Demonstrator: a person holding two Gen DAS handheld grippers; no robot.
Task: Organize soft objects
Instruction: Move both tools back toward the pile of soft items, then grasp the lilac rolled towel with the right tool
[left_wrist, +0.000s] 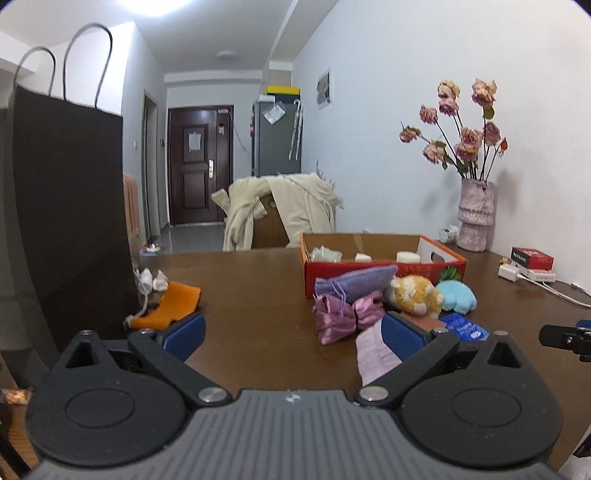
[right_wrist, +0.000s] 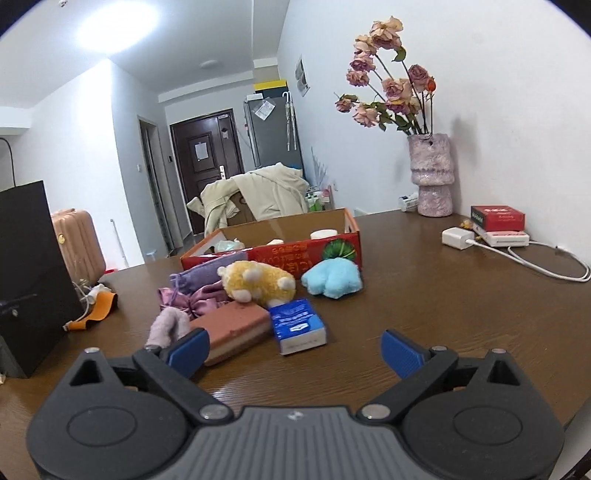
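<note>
On the brown wood-grain bench, a fuzzy yellow plush, a fluffy blue plush and satin purple pouches lie heaped before the red cardboard box, while the left gripper and right gripper both gape wide, holding nothing.

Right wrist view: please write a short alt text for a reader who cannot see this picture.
The open right gripper hovers empty over a brown table, facing a pile of soft things: a yellow plush toy, a blue plush toy, purple pouches, a pink sponge and a blue tissue pack. A red cardboard box stands behind them.
</note>
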